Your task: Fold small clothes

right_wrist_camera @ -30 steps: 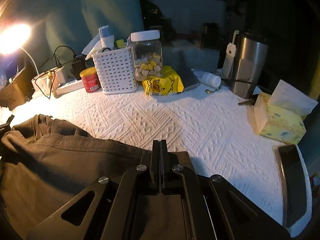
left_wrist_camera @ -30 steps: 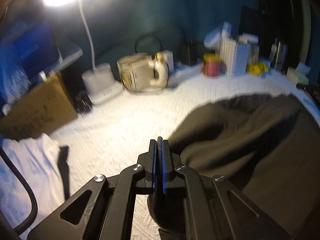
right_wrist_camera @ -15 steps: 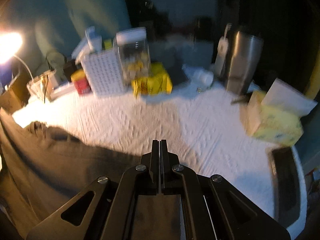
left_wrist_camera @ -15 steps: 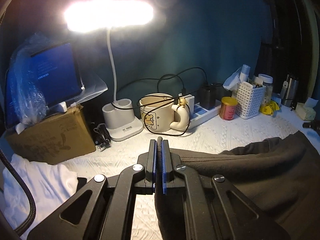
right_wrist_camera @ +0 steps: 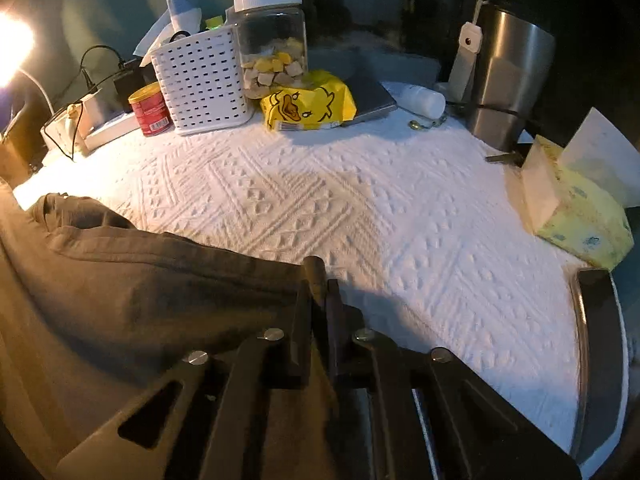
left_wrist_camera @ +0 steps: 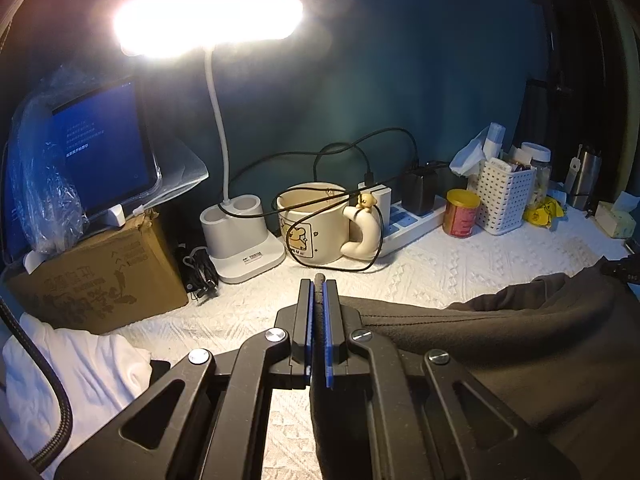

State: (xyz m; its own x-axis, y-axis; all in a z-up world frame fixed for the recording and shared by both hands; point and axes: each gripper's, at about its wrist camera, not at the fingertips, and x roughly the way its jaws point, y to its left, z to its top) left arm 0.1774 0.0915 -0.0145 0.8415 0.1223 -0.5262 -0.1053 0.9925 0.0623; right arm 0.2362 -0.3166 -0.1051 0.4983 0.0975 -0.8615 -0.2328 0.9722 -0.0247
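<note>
Both ends of dark garment (left_wrist_camera: 500, 344) pinched.
My left hand-held gripper (left_wrist_camera: 319, 284) clamps its edge; right hand-held gripper (right_wrist_camera: 320, 280), jaws just easing apart, has cloth between them, lower centre.

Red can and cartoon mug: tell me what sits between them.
In the left wrist view, a white power strip with a black charger plugged in.

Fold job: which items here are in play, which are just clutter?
In play: dark garment, left gripper, right gripper, white cloth.

Clutter: lamp, mug, red can, white basket, snack jar, steel tumbler, tissue pack.
</note>
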